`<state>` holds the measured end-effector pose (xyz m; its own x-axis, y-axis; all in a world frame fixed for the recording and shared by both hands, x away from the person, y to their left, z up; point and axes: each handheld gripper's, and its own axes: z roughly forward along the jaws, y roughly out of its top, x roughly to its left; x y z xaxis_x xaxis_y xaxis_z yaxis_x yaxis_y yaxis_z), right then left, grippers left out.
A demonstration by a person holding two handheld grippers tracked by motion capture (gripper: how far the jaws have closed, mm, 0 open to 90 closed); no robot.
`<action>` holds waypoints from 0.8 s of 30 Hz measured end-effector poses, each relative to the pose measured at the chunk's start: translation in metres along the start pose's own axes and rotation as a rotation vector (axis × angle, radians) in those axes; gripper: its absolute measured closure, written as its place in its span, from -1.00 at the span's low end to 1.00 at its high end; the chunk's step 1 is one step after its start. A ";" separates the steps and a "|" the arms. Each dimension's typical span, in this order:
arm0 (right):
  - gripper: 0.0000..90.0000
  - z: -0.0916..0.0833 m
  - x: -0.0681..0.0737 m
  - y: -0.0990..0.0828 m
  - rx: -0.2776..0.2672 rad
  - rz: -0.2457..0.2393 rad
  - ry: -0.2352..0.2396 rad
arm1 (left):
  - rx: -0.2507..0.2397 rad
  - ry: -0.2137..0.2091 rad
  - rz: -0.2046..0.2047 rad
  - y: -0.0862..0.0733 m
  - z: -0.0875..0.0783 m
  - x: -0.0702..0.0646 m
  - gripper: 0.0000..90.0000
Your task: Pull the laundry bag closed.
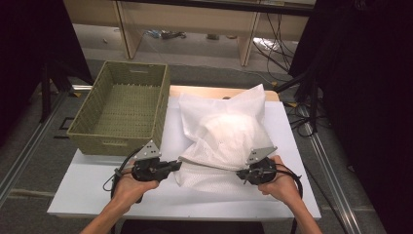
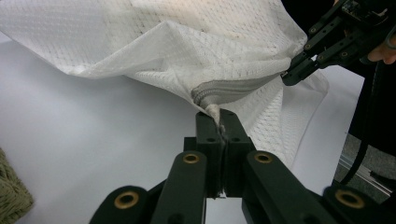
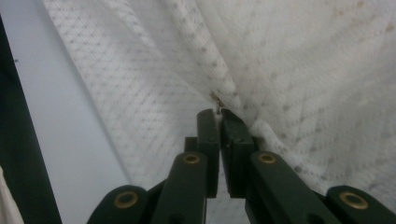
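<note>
A: The white mesh laundry bag (image 1: 221, 139) lies mid-table on the white table (image 1: 97, 190), with the wicker basket (image 1: 122, 109) at its nine o'clock. It looks stuffed and humped, and its grey zipper (image 2: 229, 88) runs along the near edge.

B: And the grips?

A: The left gripper (image 1: 176, 165) is clamped on the fabric at the zipper's end. The right gripper (image 3: 218, 114), at the bag's five o'clock, has its jaws pressed together on the small metal zipper pull (image 3: 215, 100).

B: Risks?

A: That pull is tiny; I'd guess it slips free if tugged off-line. Thin mesh could also snag in the teeth or tear.
</note>
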<state>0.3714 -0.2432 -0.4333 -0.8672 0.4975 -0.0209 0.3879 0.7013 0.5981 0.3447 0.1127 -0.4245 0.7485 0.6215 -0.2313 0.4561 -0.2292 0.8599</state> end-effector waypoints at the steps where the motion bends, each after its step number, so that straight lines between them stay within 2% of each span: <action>1: 0.96 -0.002 0.000 -0.001 0.008 0.015 -0.010 | 0.000 0.002 0.003 0.000 0.000 0.000 0.96; 2: 0.96 -0.003 -0.001 -0.003 0.014 0.000 0.001 | 0.005 0.005 0.001 0.000 -0.001 0.000 0.95; 4: 0.96 -0.005 0.000 -0.006 0.013 0.030 -0.014 | 0.002 0.006 -0.004 0.000 -0.001 0.001 0.96; 7: 0.96 -0.008 -0.001 -0.012 0.008 0.048 -0.020 | 0.003 0.006 -0.001 0.000 -0.002 0.001 0.96; 10: 0.96 -0.010 -0.003 -0.017 0.006 0.053 -0.040 | 0.002 0.008 0.000 0.001 -0.002 0.001 0.96; 11: 0.96 -0.011 -0.002 -0.018 0.015 0.064 -0.035 | -0.001 0.006 0.000 0.001 -0.002 0.001 0.96; 12: 0.96 -0.012 -0.004 -0.019 0.007 0.054 -0.033 | 0.000 0.006 0.000 0.001 -0.002 0.002 0.96; 13: 0.96 -0.014 -0.003 -0.020 0.021 0.077 -0.032 | 0.002 0.006 0.000 0.001 -0.002 0.002 0.96; 14: 0.96 -0.013 -0.006 -0.022 0.003 0.061 -0.040 | 0.008 0.007 0.003 0.001 -0.003 0.002 0.96; 21: 0.96 -0.017 -0.011 -0.032 0.012 0.108 -0.056 | 0.010 0.023 -0.005 0.001 -0.005 0.008 0.96; 22: 0.96 -0.017 -0.013 -0.034 0.006 0.088 -0.058 | 0.010 0.023 -0.007 0.001 -0.006 0.009 0.96; 23: 0.96 -0.018 -0.012 -0.036 0.022 0.139 -0.062 | 0.013 0.024 -0.002 0.001 -0.006 0.009 0.96; 24: 0.96 -0.018 -0.016 -0.037 0.028 0.110 -0.056 | 0.013 0.024 -0.003 0.001 -0.006 0.009 0.96</action>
<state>0.3650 -0.2858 -0.4408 -0.8005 0.5994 -0.0012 0.4890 0.6542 0.5770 0.3493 0.1228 -0.4229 0.7356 0.6398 -0.2226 0.4644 -0.2371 0.8533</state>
